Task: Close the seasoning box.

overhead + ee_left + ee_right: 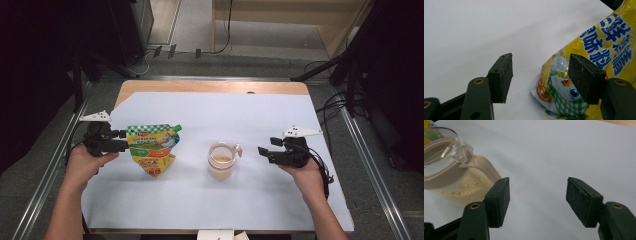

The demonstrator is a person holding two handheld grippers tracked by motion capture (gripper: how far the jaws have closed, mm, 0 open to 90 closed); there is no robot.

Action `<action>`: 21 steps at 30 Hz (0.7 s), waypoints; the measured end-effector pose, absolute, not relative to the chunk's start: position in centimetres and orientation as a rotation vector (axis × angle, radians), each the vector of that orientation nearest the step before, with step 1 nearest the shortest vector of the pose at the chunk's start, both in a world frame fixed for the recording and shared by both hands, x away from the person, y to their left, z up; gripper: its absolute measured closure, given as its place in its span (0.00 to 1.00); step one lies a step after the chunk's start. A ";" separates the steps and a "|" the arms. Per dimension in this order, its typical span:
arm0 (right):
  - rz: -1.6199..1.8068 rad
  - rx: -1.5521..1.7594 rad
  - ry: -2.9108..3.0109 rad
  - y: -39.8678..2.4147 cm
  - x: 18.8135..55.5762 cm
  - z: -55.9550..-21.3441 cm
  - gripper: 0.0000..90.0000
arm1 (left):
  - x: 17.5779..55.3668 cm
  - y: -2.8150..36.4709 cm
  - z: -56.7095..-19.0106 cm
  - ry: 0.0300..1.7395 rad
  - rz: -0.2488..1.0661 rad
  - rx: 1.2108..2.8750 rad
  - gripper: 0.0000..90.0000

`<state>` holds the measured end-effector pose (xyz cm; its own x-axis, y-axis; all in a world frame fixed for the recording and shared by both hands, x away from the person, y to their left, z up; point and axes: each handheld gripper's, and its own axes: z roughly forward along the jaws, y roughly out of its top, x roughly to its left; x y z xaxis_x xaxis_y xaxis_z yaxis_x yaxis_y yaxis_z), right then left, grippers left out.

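High view, left hand-held gripper (123, 140): at 9 o'clock on the worktop (210, 87), jaws level and pointing toward 3 o'clock, tips at the edge of the pouch.
High view, pouch (152, 147): yellow and green, spouted, standing tilted on the white sheet (225, 115), left of centre; jaw tips straddle its left edge, grip not readable here.
High view, jar (221, 160): clear glass with pale rim and side handle, sandy powder inside, upright at centre, between pouch and right hand-held gripper.
High view, right hand-held gripper (260, 151): at 3 o'clock, pointing toward 9 o'clock at the jar, near it but apart.
Left gripper view, jaws: standing apart, white sheet visible between them.
Left gripper view, pouch (599, 50): at 3 o'clock, lower corner reaching into the gap; right pad (584, 77) in front of the printed face, left pad (502, 77) clear of it; no squeeze visible.
Right gripper view, jaws: spread wide, bare sheet between them.
Right gripper view, jar (451, 177): at 10 o'clock, beyond the left pad (500, 200), handle curving down toward that pad; contact with the pad not readable.
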<state>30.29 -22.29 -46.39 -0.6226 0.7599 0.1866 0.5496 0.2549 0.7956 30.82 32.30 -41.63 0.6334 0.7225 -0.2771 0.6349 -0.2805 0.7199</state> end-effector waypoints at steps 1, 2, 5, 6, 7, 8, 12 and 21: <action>1.298 1.226 2.284 -22.4 30.4 -46.5 0.40 | 30.8 32.3 -41.6 1.064 0.132 1.997 0.41; 1.293 1.235 2.286 -22.5 30.4 -46.6 0.39 | 30.8 32.3 -41.6 1.065 0.134 1.996 0.41; 1.293 1.247 2.268 -22.8 30.6 -47.0 0.35 | 30.8 32.4 -41.6 1.063 0.133 1.994 0.40; 1.290 1.254 2.260 -22.8 30.6 -47.1 0.35 | 30.8 32.4 -41.6 1.064 0.133 1.993 0.40; 1.284 1.254 2.252 -22.9 30.6 -47.2 0.34 | 30.8 32.4 -41.6 1.064 0.133 1.995 0.40; 1.273 1.256 2.247 -22.9 30.6 -47.3 0.34 | 30.8 32.4 -41.6 1.065 0.134 1.995 0.40; 1.256 1.266 2.240 -22.9 30.7 -47.4 0.34 | 30.8 32.3 -41.6 1.065 0.131 1.998 0.40; 1.253 1.270 2.287 -22.9 30.8 -47.7 0.28 | 30.9 32.3 -41.7 1.065 0.127 2.001 0.39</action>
<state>30.76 -22.89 -47.71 -0.5935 0.7834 0.1846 0.5771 0.2543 0.7761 30.90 32.35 -41.74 0.6329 0.7225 -0.2781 0.6371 -0.2820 0.7173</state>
